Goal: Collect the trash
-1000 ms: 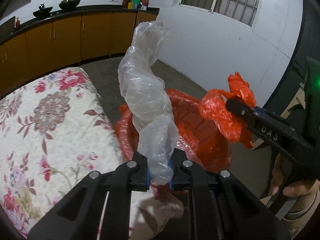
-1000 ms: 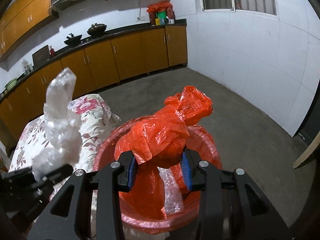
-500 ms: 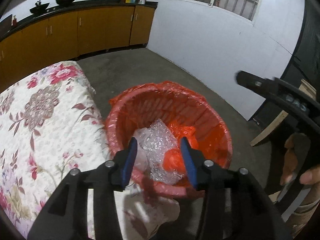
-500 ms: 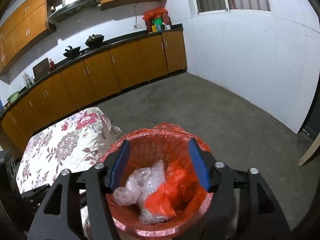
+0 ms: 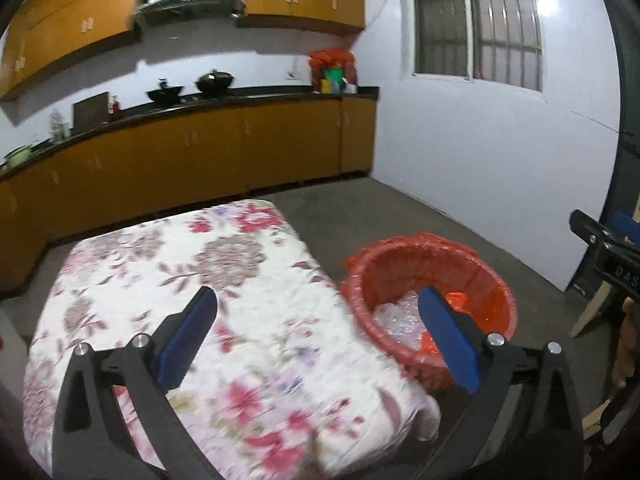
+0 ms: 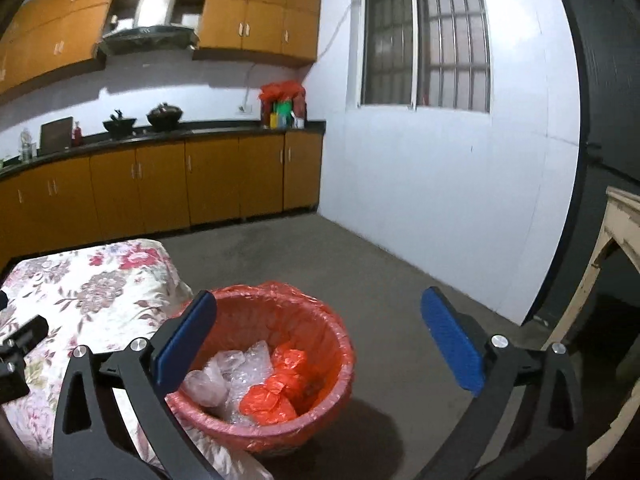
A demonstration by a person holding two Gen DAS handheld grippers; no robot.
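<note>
A red bin lined with a red plastic bag (image 6: 320, 312) stands on the floor beside the table, and also shows in the left wrist view (image 5: 400, 252). Inside it lie a crumpled clear plastic wrap (image 6: 236, 372) and a crumpled red plastic bag (image 6: 276, 392); both show partly in the left wrist view, the clear wrap (image 5: 396, 320) and the red bag (image 5: 456, 300). My left gripper (image 5: 316, 308) is wide open and empty above the table's corner. My right gripper (image 6: 318, 310) is wide open and empty above the bin.
A table with a floral cloth (image 5: 180, 280) stands left of the bin. Orange kitchen cabinets (image 6: 160, 184) line the far wall under a dark counter with pots. A white wall with a barred window (image 6: 424, 40) is at right. A worn wooden frame (image 6: 612, 248) stands at far right.
Both grippers let go of their loads: the clear wrap and the red bag dropped into the bin. Both jaws opened wide and both grippers pulled up and back from the bin.
</note>
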